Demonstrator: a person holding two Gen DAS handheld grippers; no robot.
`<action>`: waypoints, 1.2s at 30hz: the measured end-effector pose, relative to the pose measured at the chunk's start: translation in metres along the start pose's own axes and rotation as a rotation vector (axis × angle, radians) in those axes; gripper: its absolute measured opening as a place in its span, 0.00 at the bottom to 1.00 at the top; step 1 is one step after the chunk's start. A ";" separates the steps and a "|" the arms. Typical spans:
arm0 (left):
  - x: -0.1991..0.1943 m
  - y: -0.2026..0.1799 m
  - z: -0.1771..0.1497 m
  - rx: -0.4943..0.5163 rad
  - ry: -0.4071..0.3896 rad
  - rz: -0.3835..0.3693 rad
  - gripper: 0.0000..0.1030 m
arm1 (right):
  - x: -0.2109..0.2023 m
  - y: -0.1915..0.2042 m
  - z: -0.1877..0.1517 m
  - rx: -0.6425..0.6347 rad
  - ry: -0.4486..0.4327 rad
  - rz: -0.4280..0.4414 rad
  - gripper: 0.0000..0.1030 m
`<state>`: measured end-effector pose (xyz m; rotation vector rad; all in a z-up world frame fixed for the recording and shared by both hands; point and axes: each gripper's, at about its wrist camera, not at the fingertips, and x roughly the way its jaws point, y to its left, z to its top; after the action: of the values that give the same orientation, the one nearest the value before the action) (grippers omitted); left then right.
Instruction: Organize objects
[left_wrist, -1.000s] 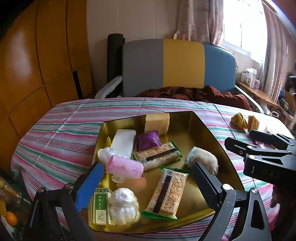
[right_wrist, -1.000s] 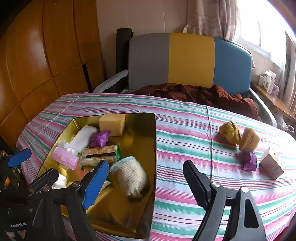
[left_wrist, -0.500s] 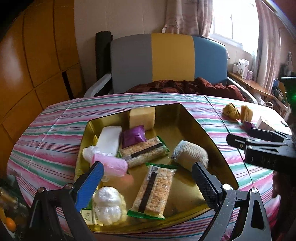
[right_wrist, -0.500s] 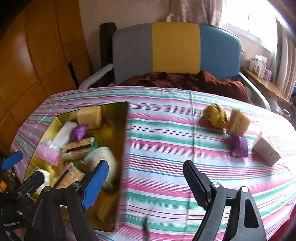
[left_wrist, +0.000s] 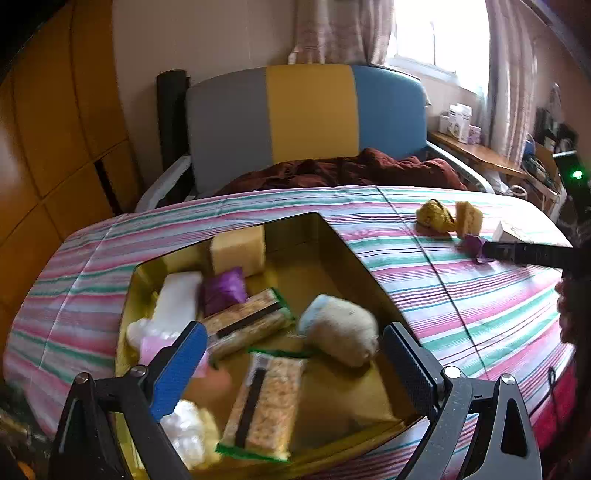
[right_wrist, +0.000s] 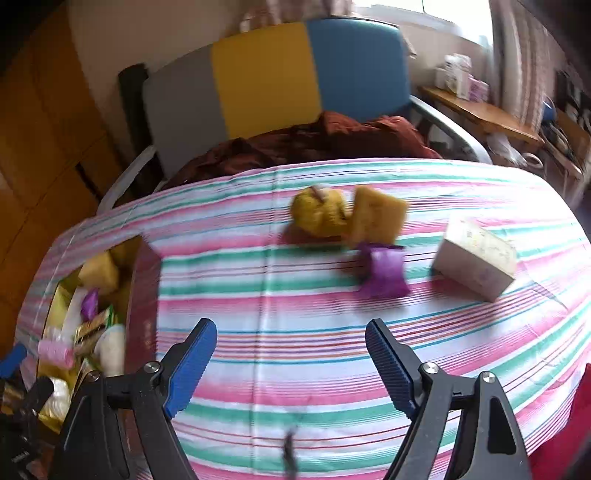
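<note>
Room: wood-panelled wall (left_wrist: 55, 147) at left, curtained window (left_wrist: 436, 33) at right, and a wooden side shelf (right_wrist: 484, 114) bearing small boxes. Behind the tabletop stands a chair with a grey, yellow and blue back (left_wrist: 306, 118); a dark red cloth (left_wrist: 343, 171) lies on its seat.

Surface: a rounded tabletop covered by a cloth striped in pink, green and white (right_wrist: 295, 310).

Gold tray (left_wrist: 354, 258), at the tabletop's left side: holds a yellow sponge block (left_wrist: 238, 249), a white bar (left_wrist: 177, 302), a purple packet (left_wrist: 223, 291), two cereal bars in green-edged wrappers (left_wrist: 266, 402), a beige wrapped bundle (left_wrist: 341, 332), and pink and white pieces partly hidden by the near finger.

Loose group, on the cloth well apart from the tray: a pale carton (right_wrist: 474, 258) lying tilted; a yellow knitted ball (right_wrist: 319, 212) touching an ochre sponge (right_wrist: 376, 218); a second purple packet (right_wrist: 384, 273) just in front of them.

Left claw (left_wrist: 291, 365): above the tray, jaws apart, nothing between them.

Right claw (right_wrist: 291, 354): above bare cloth, aimed toward the loose group, jaws wide apart and empty. Motion blur softens this view.
</note>
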<state>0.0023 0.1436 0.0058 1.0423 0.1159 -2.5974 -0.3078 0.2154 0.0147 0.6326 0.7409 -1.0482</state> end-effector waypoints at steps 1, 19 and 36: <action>0.002 -0.003 0.002 0.008 0.000 -0.005 0.94 | -0.001 -0.009 0.004 0.021 -0.001 -0.006 0.82; 0.032 -0.054 0.045 0.119 0.012 -0.101 0.94 | 0.020 -0.128 0.059 -0.078 0.041 -0.222 0.83; 0.103 -0.121 0.121 0.146 0.087 -0.243 0.94 | 0.075 -0.160 0.068 -0.312 0.188 -0.209 0.86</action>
<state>-0.1872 0.2047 0.0174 1.2646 0.0786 -2.8129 -0.4166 0.0642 -0.0219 0.3929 1.1290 -1.0427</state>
